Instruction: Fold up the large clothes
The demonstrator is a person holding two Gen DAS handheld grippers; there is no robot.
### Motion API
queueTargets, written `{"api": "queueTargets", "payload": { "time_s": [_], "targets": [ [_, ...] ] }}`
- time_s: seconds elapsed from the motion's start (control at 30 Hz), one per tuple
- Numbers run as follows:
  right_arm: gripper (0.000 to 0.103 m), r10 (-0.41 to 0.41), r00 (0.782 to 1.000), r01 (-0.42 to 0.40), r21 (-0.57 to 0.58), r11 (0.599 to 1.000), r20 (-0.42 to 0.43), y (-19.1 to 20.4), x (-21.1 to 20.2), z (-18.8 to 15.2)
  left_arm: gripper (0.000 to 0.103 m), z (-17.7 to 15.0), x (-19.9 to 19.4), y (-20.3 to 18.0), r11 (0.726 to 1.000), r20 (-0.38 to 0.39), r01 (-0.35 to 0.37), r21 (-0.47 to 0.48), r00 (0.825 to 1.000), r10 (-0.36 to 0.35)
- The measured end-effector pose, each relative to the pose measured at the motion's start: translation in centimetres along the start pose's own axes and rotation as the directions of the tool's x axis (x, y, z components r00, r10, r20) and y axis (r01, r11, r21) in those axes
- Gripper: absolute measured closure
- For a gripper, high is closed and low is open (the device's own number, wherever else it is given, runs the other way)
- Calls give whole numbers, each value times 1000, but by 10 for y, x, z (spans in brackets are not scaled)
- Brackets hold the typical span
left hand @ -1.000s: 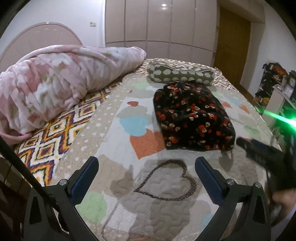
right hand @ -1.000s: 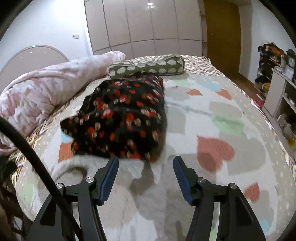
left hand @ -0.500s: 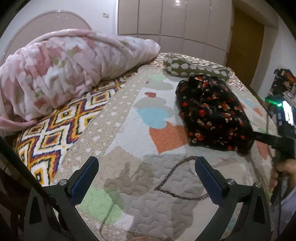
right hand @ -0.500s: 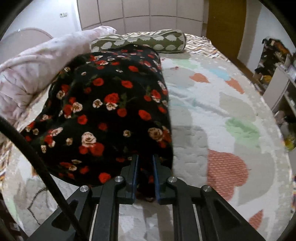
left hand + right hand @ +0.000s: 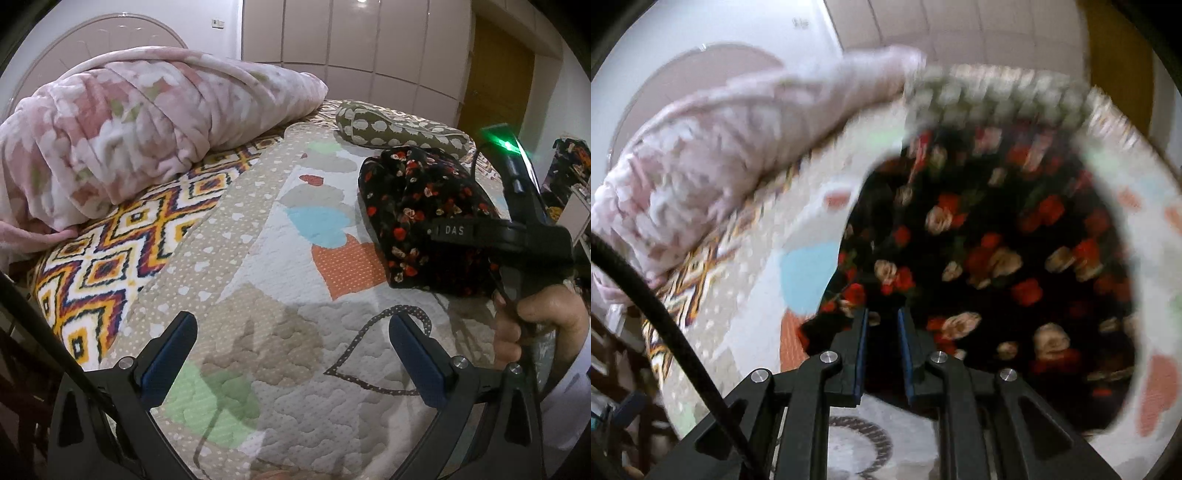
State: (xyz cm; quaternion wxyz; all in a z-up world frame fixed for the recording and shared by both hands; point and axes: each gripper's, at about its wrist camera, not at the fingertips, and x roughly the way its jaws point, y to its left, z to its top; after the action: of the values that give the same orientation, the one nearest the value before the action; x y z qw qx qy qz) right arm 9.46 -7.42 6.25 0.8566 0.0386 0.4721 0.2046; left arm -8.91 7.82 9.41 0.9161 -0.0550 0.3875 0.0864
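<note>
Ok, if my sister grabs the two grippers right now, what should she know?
Left gripper: open, empty, over the heart quilt.
Right gripper: shut on the near edge of the black floral garment.
The garment lies bunched on the quilt, in front of the spotted pillow; the pink blanket is off to the left.
Done: edge gripped.
Left: spread the garment flat and fold it.

My bedroom at home, seen over the bed.

I'm at a bed [image 5: 258,258] spread with a heart-patterned quilt, a rolled pink blanket [image 5: 147,122] heaped against the arched headboard [image 5: 92,51] and a spotted bolster pillow [image 5: 399,125] at the far edge; behind stand floor-to-ceiling wardrobe doors [image 5: 351,40] and a wooden room door [image 5: 498,85].
</note>
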Motion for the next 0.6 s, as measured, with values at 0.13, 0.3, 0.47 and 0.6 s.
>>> {"api": "queueTargets", "payload": {
  "time_s": [0.13,0.3,0.47,0.6],
  "targets": [
    [84,77,995,-80,40,996,65,-5,-28,-11,0,-1,-1,-2,1000,-6,-2,5,1000,2],
    [63,-78,985,74,30,997,151,-15,-88,-54,0,-7,-12,-21,999,9,17,44,1000,-17],
    [53,-265,946,258,59,964,187,-38,-125,-98,0,-18,-29,-50,993,39,22,116,999,-27],
    [43,-319,925,300,119,946,208,-49,-148,-127,0,-29,-50,-69,985,91,26,169,995,-42]
  ]
}}
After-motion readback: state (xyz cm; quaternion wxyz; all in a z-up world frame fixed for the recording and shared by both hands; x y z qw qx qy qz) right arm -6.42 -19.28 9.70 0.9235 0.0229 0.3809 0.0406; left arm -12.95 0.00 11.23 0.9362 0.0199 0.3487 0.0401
